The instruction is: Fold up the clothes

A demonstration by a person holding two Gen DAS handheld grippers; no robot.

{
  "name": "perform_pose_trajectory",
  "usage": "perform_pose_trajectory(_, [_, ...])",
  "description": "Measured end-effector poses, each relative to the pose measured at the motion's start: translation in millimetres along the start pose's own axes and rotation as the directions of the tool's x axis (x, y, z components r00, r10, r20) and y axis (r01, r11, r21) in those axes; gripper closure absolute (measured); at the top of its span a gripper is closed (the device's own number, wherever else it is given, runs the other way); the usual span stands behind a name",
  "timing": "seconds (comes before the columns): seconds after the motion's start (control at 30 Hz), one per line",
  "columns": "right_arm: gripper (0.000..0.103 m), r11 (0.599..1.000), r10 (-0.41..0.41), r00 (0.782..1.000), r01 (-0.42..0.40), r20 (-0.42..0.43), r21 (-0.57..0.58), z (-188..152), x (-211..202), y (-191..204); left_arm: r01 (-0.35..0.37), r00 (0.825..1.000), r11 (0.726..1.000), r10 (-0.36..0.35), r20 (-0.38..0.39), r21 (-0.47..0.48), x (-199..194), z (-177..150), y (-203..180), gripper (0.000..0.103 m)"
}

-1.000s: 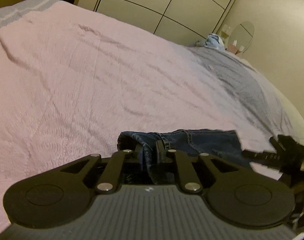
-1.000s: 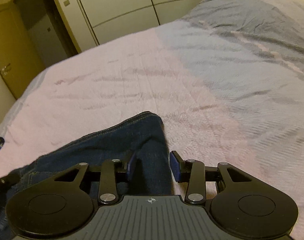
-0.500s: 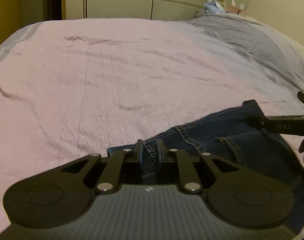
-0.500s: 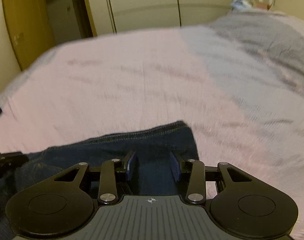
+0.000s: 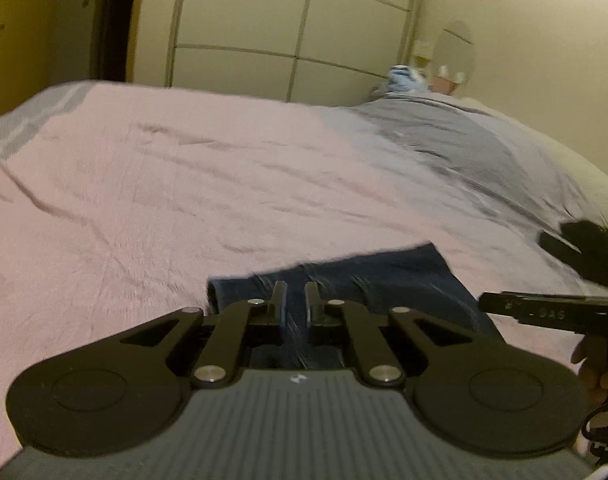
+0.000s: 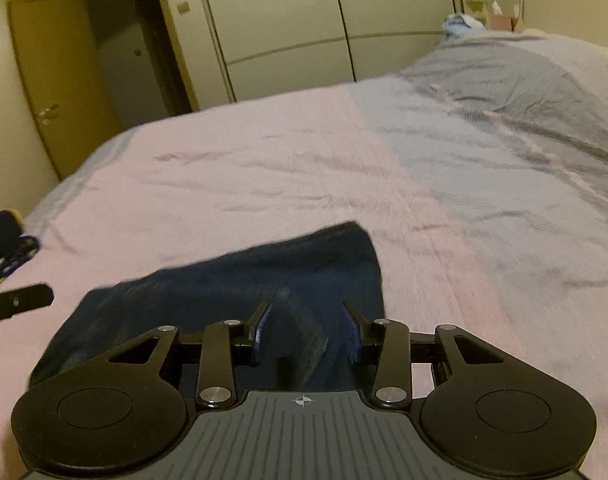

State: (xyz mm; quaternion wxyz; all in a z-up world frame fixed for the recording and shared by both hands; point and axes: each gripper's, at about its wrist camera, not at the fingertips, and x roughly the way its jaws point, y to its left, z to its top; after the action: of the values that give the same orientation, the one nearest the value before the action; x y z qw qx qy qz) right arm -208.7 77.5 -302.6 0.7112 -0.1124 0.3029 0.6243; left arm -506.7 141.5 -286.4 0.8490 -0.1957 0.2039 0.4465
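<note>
Dark blue jeans [image 5: 384, 280] lie folded on the pink bedspread [image 5: 183, 200]. My left gripper [image 5: 295, 300] is nearly shut, with denim between its fingers at the left edge of the jeans. In the right wrist view the jeans [image 6: 263, 276] spread left of centre. My right gripper [image 6: 308, 320] is open over the right part of the jeans, holding nothing. The right gripper also shows at the right edge of the left wrist view [image 5: 552, 312].
The bed has a grey section [image 6: 504, 120] at the right with a pale blue bundle [image 6: 462, 24] at its far end. White wardrobe doors [image 5: 283, 40] stand behind the bed. A wooden door [image 6: 59, 80] is at the far left.
Both grippers have lifted and tilted up, so more of the wardrobe shows. The jeans lie flatter and more folded. The right gripper stays open; the left stays closed on denim.
</note>
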Motion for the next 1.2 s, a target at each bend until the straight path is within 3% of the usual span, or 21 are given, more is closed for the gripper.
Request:
perform_pose_trajectory(0.1, [0.063,1.0,-0.014,1.0,0.014,0.011,-0.024,-28.3,-19.2,11.6,-0.026,0.998,1.0,0.026,-0.052,0.004,2.8,-28.4,-4.6,0.097])
perform_pose_trajectory(0.2, [0.063,0.99,-0.074,0.995,0.066,-0.06,-0.122,-54.1,1.3,24.4,-0.068,0.993,0.997,0.064,-0.1,-0.033,24.3,-49.8,3.5,0.099])
perform_pose_trajectory(0.37, [0.063,0.991,-0.103,0.991,0.095,-0.082,-0.099,-43.2,-3.6,31.6,-0.105,0.985,0.99,0.091,-0.145,-0.092,16.1,-34.9,5.6,0.101])
perform_pose_trajectory(0.53, [0.063,0.992,-0.105,0.994,0.104,-0.012,-0.067,-47.5,-45.2,32.8,-0.084,0.995,0.993,0.08,-0.054,-0.084,-31.4,-37.2,-7.1,0.1])
perform_pose_trajectory(0.63, [0.063,0.993,-0.101,0.993,0.097,-0.064,-0.067,-63.0,-41.4,34.9,-0.117,0.985,0.991,0.108,-0.132,-0.061,-12.2,-54.9,-7.6,0.1])
perform_pose_trajectory(0.8, [0.062,0.987,-0.127,0.984,0.112,-0.127,-0.117,-71.1,-20.2,39.8,-0.157,0.977,0.987,0.149,-0.152,-0.042,-9.3,-57.3,-15.9,0.1])
perform_pose_trajectory(0.97, [0.061,0.994,-0.104,0.981,0.107,-0.162,0.007,-65.1,-51.1,38.2,-0.204,0.961,0.978,0.191,-0.201,-0.045,-31.2,-54.6,-31.5,0.098])
perform_pose_trajectory(1.0, [0.06,0.995,-0.095,0.982,0.099,-0.161,0.016,-68.0,-57.8,39.8,-0.21,0.957,0.977,0.196,-0.213,-0.046,-35.5,-55.6,-33.7,0.096])
perform_pose_trajectory(1.07, [0.048,0.996,-0.088,0.978,0.093,-0.191,0.016,-77.5,-64.3,43.7,-0.207,0.952,0.977,0.189,-0.242,-0.052,-44.1,-59.8,-40.5,0.094])
perform_pose_trajectory(1.2, [0.048,0.992,-0.114,0.975,0.123,-0.189,0.037,-84.1,-83.0,46.1,-0.209,0.95,0.977,0.19,-0.248,-0.052,-64.8,-62.3,-48.2,0.081])
